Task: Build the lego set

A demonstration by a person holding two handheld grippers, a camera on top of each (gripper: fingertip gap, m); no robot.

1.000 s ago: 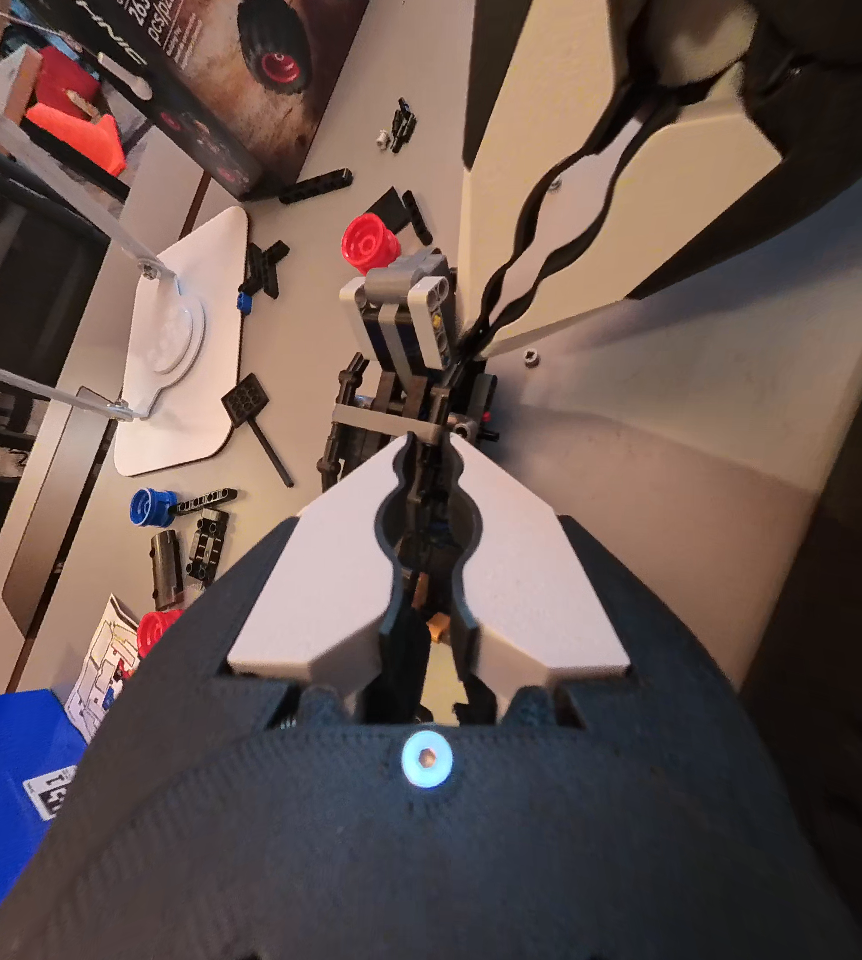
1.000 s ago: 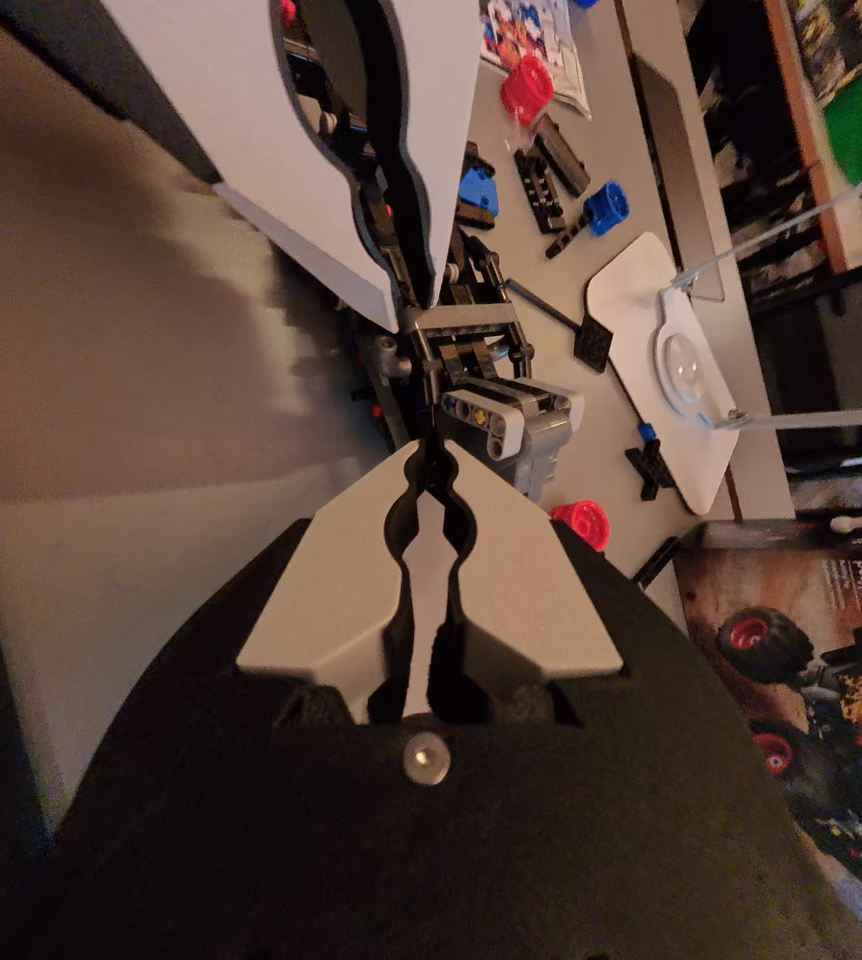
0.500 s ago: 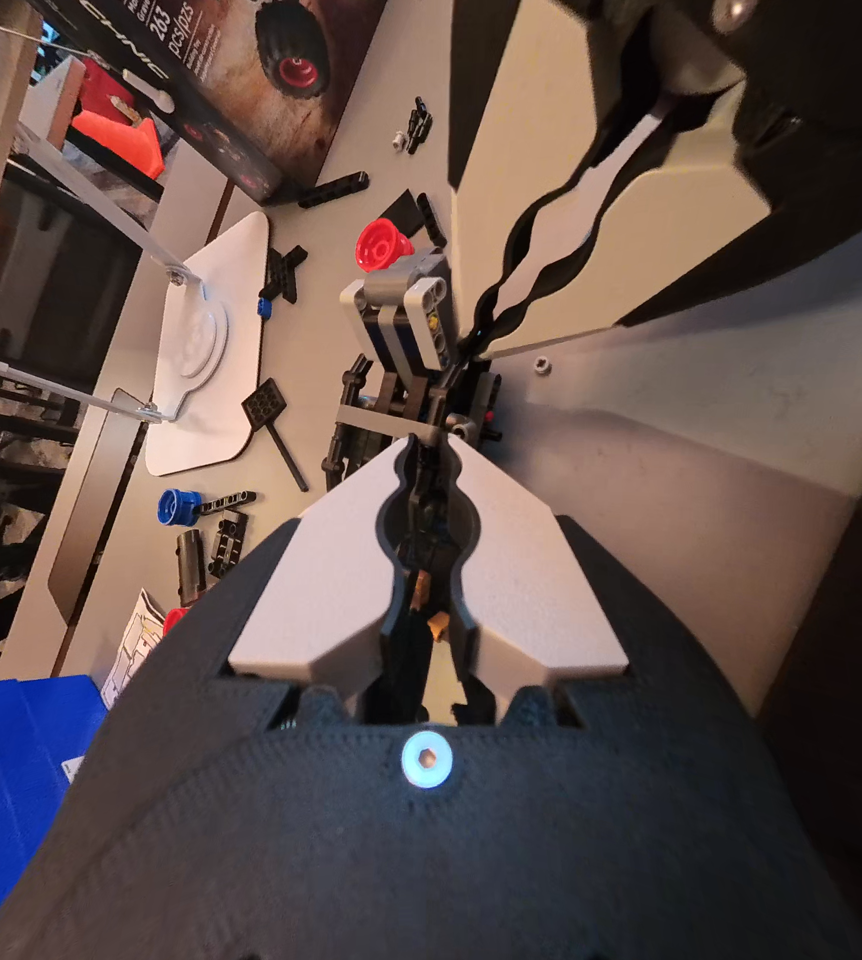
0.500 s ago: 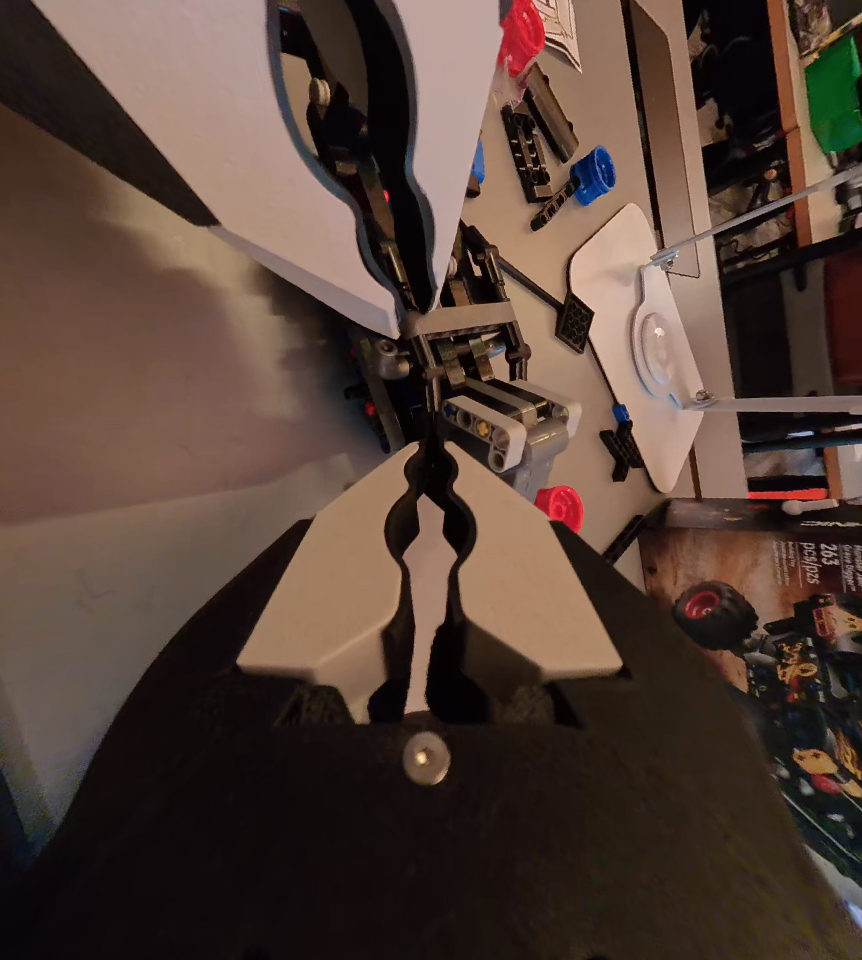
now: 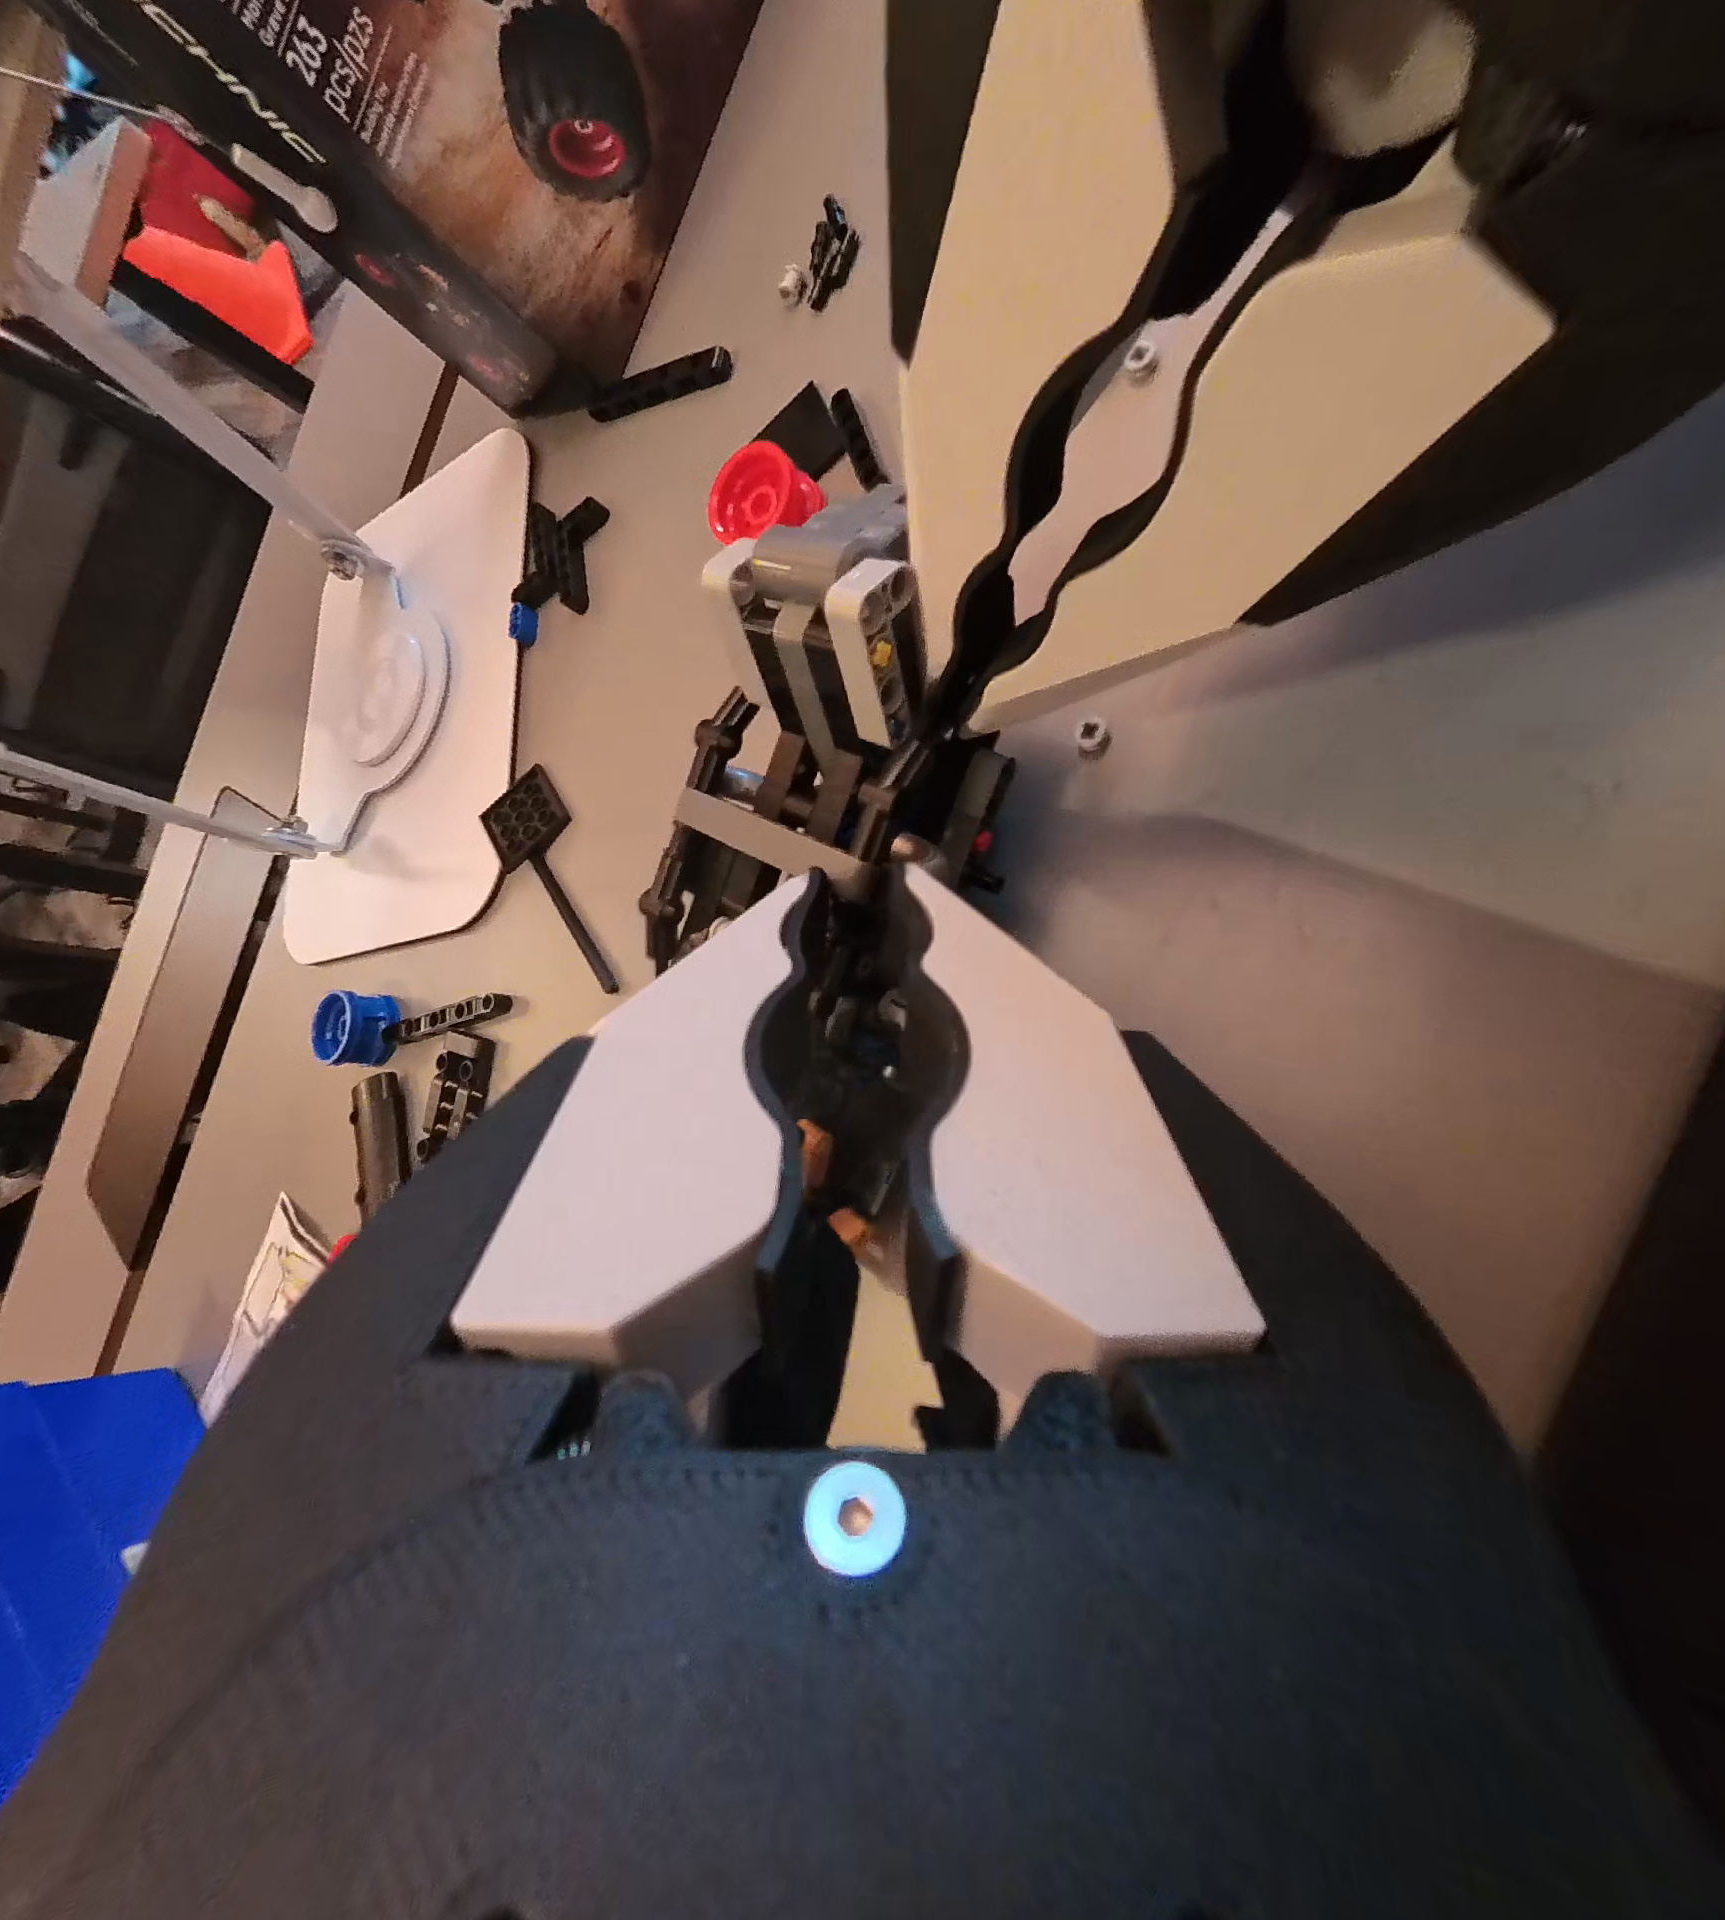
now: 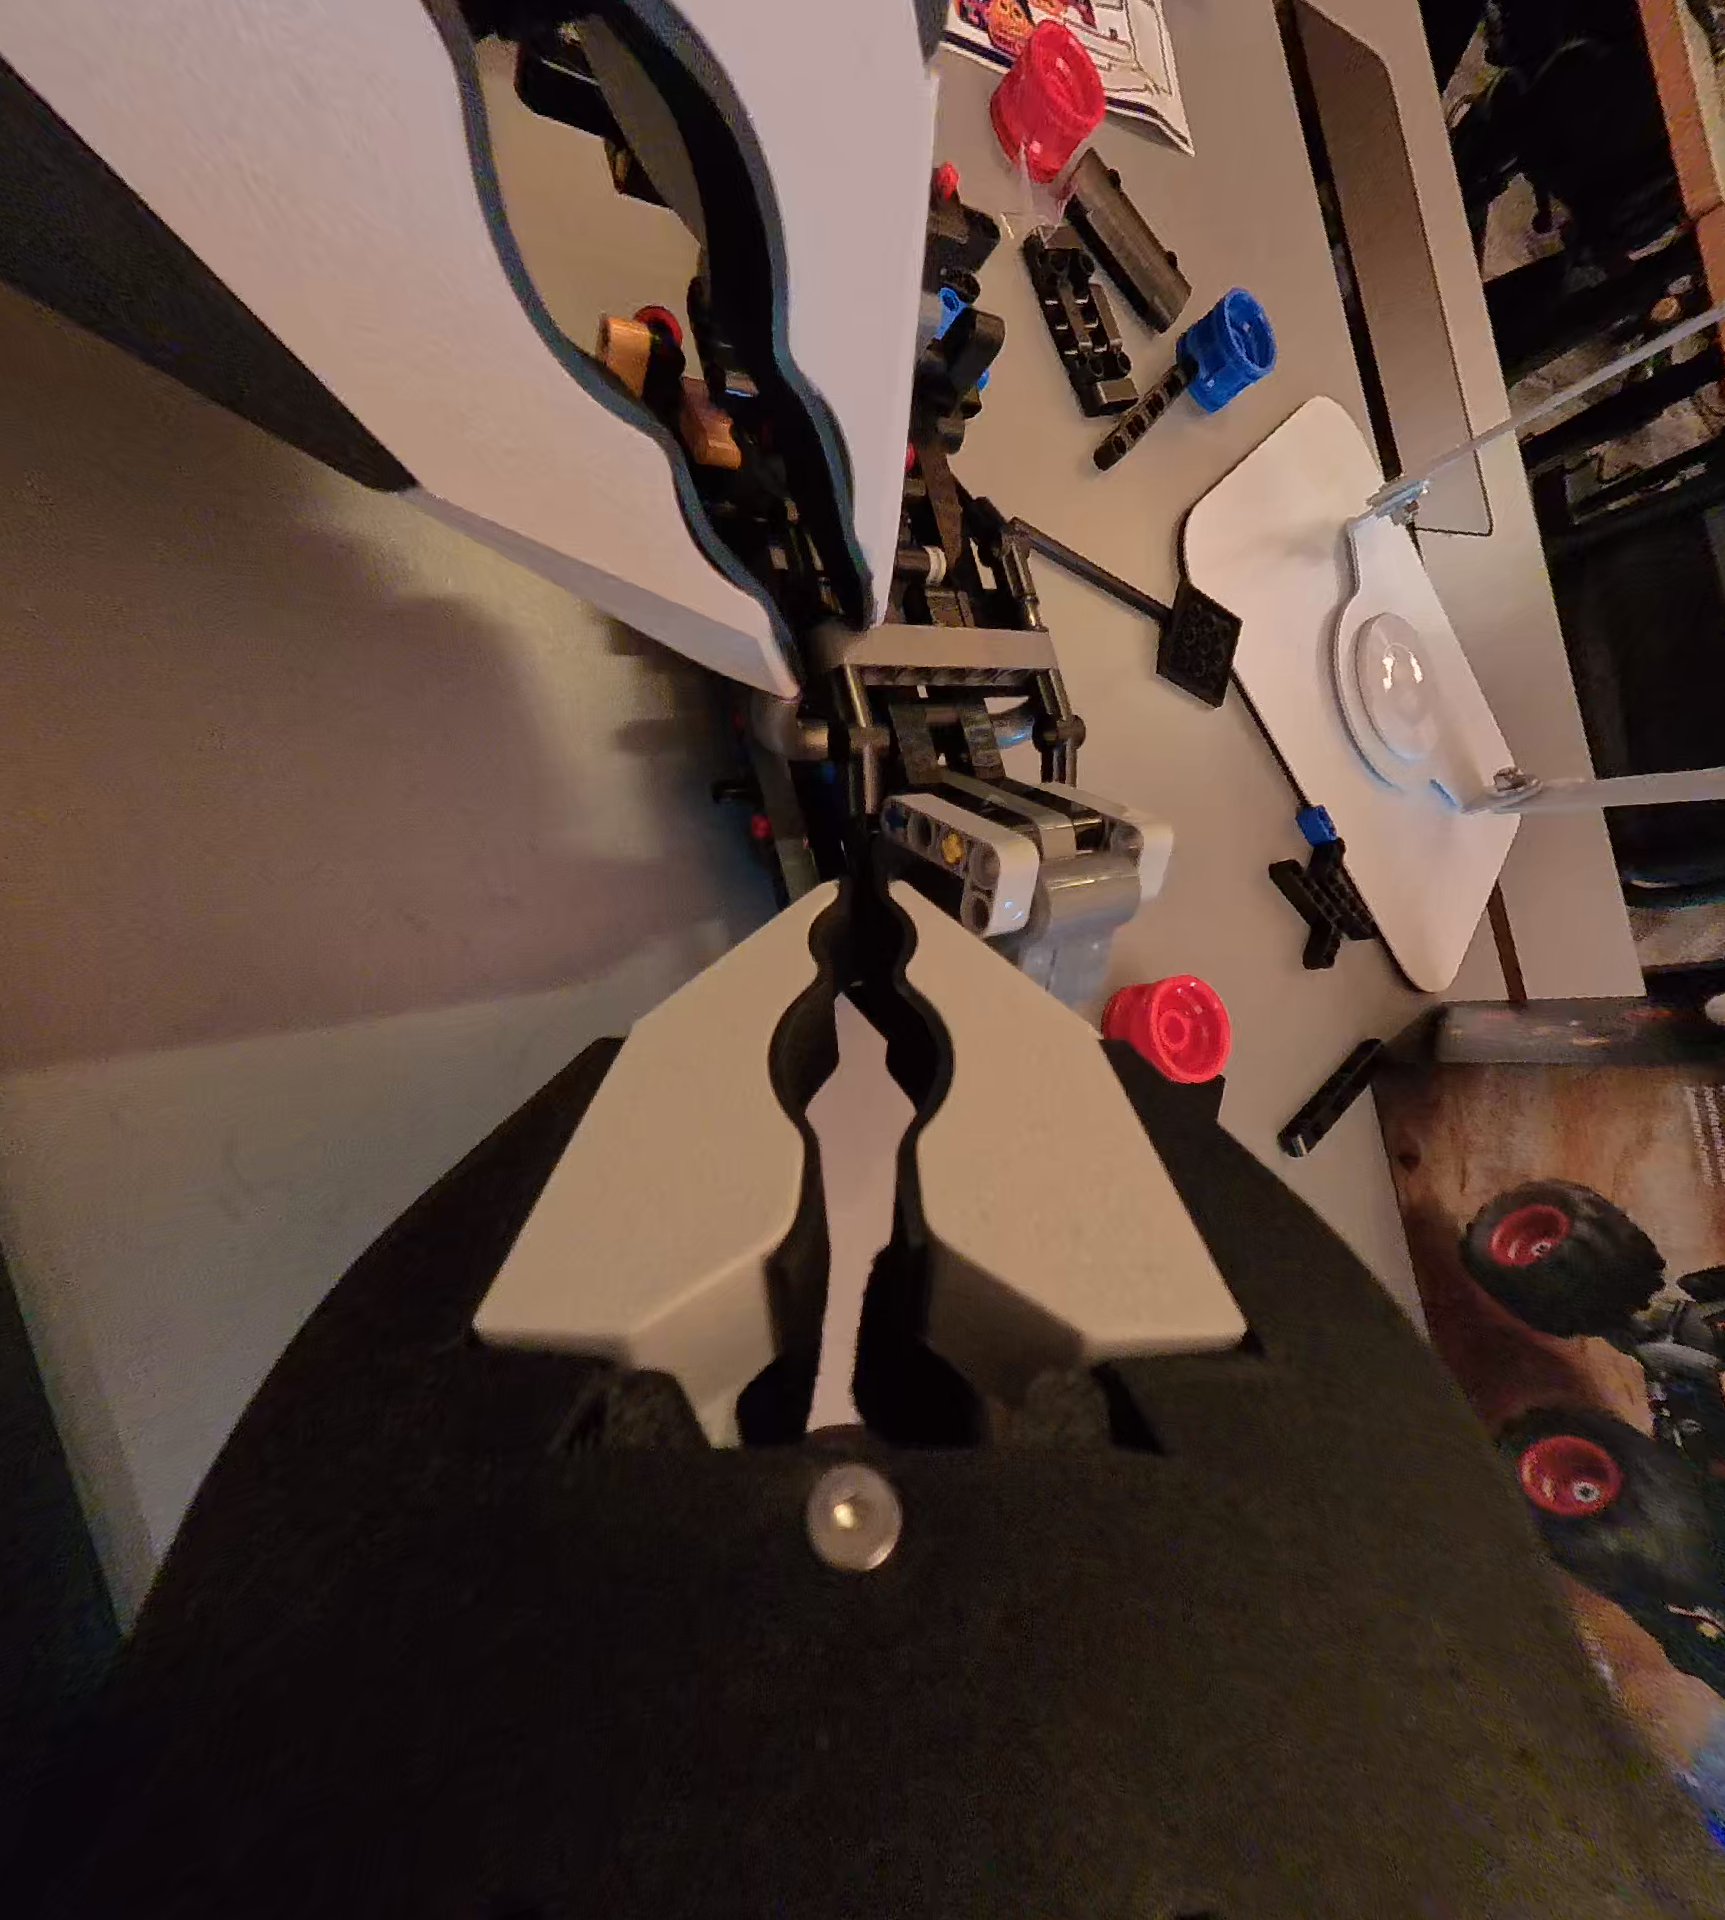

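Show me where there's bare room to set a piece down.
Bare table on the half-built model's side away from the white mat, bar one small nut. Crowded: between mat and model, loose black beams, a red hub, a blue hub.

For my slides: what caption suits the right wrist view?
Both grippers clamp the half-built lego model from opposite ends.

Two red wheel hubs [image 6: 1167,1027] [image 6: 1047,96], one blue hub [image 6: 1224,347] (beside a black beam), one lego box [image 6: 1627,1309].

red wheel hub [image 5: 762,506], blue wheel hub [image 5: 351,1029], white board [image 5: 411,707], grey table [image 5: 1357,810]
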